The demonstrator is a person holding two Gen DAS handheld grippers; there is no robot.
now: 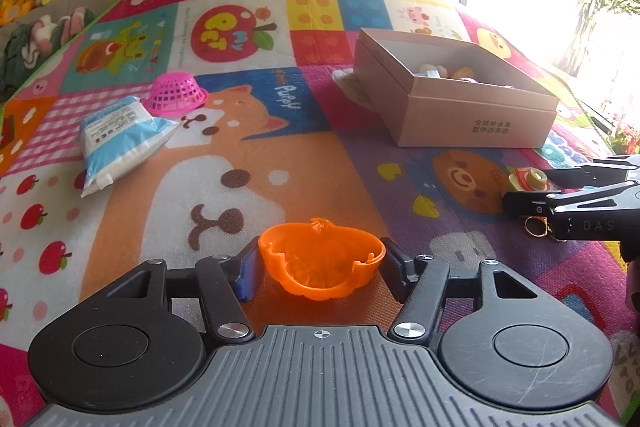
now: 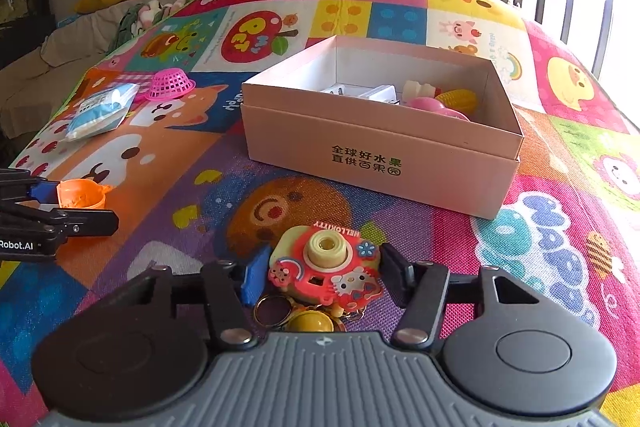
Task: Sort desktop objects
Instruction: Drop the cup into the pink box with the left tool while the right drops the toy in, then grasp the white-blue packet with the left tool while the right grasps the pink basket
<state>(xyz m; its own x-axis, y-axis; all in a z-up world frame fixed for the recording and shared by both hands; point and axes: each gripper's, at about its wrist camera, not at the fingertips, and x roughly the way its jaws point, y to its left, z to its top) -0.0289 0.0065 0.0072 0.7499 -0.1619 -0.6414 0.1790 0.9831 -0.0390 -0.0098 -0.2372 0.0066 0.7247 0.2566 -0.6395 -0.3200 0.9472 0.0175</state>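
left hand-held gripper point(image 1: 320, 265) clenched on the orange cup point(image 1: 320, 259); right hand-held gripper point(image 2: 322, 275) brackets the toy camera point(image 2: 324, 269), can't tell if it's pinched

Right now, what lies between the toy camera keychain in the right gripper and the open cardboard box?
Only bare play mat between camera keychain and cardboard box, shown in the right wrist view.

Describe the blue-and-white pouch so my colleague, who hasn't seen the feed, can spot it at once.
Start from the open cardboard box on the colourful play mat and look far left, past the puppy picture. The blue-and-white pouch lies flat there, beside the upturned pink basket. It is the only soft, sealed packet; everything else nearby is hard plastic.
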